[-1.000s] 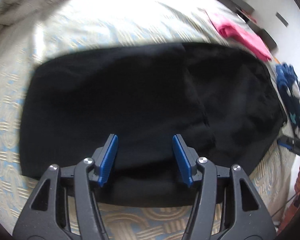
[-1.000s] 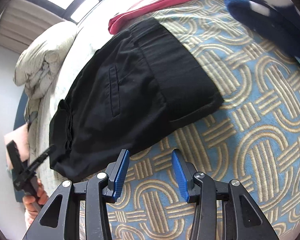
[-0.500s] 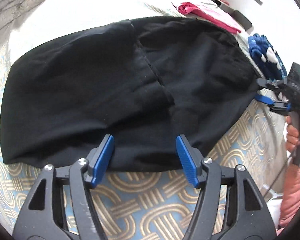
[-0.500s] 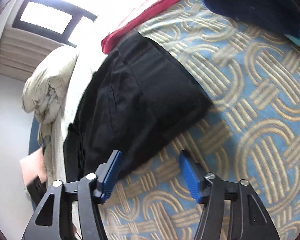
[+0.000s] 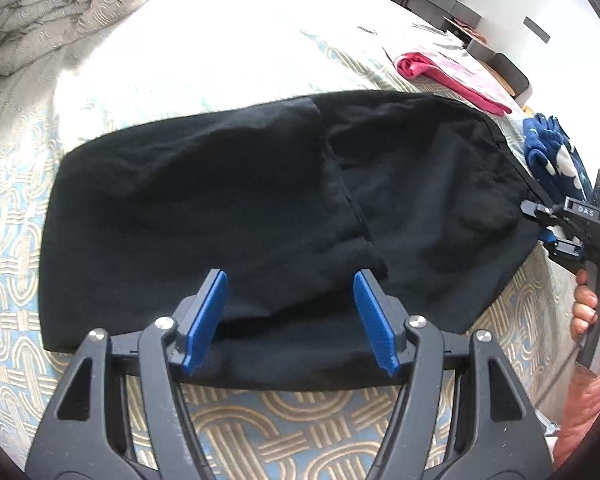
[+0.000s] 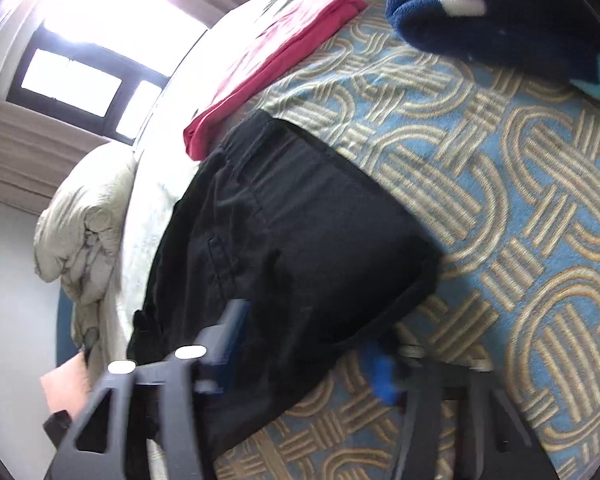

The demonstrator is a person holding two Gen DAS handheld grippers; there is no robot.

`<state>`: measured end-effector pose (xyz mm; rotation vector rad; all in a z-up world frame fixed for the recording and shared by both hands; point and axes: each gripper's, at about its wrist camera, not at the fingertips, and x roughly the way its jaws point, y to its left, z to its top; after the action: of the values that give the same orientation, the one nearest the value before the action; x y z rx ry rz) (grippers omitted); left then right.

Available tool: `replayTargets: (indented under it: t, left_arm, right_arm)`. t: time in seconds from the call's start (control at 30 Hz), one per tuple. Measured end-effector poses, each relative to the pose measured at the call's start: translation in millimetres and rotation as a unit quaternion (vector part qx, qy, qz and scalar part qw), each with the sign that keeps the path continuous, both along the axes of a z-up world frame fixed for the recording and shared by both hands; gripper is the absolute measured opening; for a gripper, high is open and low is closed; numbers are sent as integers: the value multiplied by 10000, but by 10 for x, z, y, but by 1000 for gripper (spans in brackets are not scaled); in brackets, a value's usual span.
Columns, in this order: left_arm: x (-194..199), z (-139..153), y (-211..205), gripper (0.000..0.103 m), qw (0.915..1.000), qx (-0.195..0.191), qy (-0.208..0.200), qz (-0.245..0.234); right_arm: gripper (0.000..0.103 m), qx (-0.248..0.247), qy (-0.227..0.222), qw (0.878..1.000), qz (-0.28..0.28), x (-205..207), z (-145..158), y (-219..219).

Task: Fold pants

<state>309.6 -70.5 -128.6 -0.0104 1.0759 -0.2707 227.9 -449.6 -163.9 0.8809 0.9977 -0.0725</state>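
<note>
The folded black fabric pants (image 5: pixel 260 208) lie flat on the blue bedspread with tan loop pattern (image 5: pixel 284 420). The left gripper (image 5: pixel 290 320) hovers over their near edge, jaws wide apart and holding nothing. The right gripper (image 6: pixel 308 344), blurred, has just been closing with the pants' corner between its blue pads; whether they pinch it I cannot tell.

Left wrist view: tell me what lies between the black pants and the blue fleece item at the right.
In the left wrist view, the right gripper sits there at the edge of the black pants, just in front of the blue fleece item, over patterned bedspread.
</note>
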Motion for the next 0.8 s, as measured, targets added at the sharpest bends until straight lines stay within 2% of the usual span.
replayTargets:
  t: [0.13,0.27,0.37,0.43,0.5,0.63,0.67,0.7,0.73,0.77,0.8]
  left_arm:
    - [-17,39,52,67,9997,-14,-177,143]
    - [-33,85,115,67,9995,-121,-262,122]
    - [-27,111,158,67,9991,-182,-339,188]
    - [-18,121,187,67,9988,-219,-365,245]
    - [2,126,213,67,9983,-224,-402,357]
    - [39,134,247,67,9978,-218,-454,426]
    - [30,153,256,67,9969,-233,-628,420]
    - [15,178,259,67,9954,-237,-827,419]
    - [-9,212,272,67,9923,-212,-1130,455]
    - [-11,231,286,67,9904,-210,-1283,469]
    - [6,242,300,67,9901,-263,-1302,445]
  right_arm:
    - [32,30,18,10000,10,-6,19,-4]
    - [38,76,172,9998,-63,45,-35,18]
    - [49,145,88,9998,-83,51,-60,31]
    - [65,319,-64,9993,-173,68,-77,32]
    - [74,437,-266,9982,-298,93,-95,36]
    - [74,382,-527,9961,-588,158,-119,69]
    - [73,350,-568,9960,-594,184,-110,84]
    - [62,309,-580,9962,-565,204,-97,92]
    - [39,173,-534,9971,-509,240,-77,110]
    - [28,51,-457,9980,-434,275,-63,121]
    - [23,25,-464,9981,-392,290,-49,118]
